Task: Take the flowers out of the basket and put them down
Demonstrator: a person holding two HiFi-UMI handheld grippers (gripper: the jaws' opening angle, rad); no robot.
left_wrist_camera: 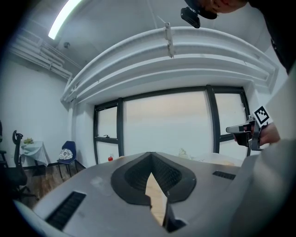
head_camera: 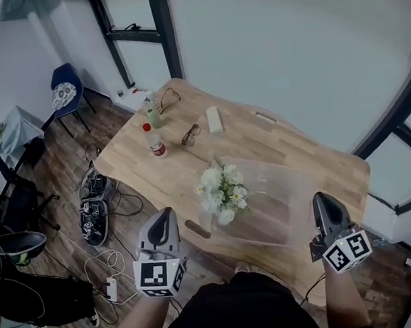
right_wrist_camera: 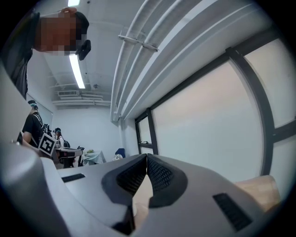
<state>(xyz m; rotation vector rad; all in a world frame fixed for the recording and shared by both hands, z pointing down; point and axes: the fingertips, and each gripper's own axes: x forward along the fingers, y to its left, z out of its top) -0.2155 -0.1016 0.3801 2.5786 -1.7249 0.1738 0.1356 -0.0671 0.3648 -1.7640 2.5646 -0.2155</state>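
A bunch of white flowers (head_camera: 222,189) with green leaves stands in a clear, see-through basket (head_camera: 277,210) near the front edge of the wooden table (head_camera: 297,152). My left gripper (head_camera: 167,213) hangs at the front edge of the table, left of the flowers and apart from them. It is shut with nothing between its fingers. To the right of the basket, my right gripper (head_camera: 321,197) is also shut and empty. In the left gripper view the left gripper (left_wrist_camera: 150,155) has its tips together, and the right gripper (left_wrist_camera: 244,131) shows far right. The right gripper (right_wrist_camera: 146,157) points up towards the window.
On the far left of the table stand a red-capped bottle (head_camera: 155,141) and a green bottle (head_camera: 154,117), with two pairs of glasses (head_camera: 191,134) and a white box (head_camera: 214,119). Cables, a power strip (head_camera: 111,289) and shoes (head_camera: 95,208) lie on the floor at the left. A blue chair (head_camera: 65,93) stands beyond.
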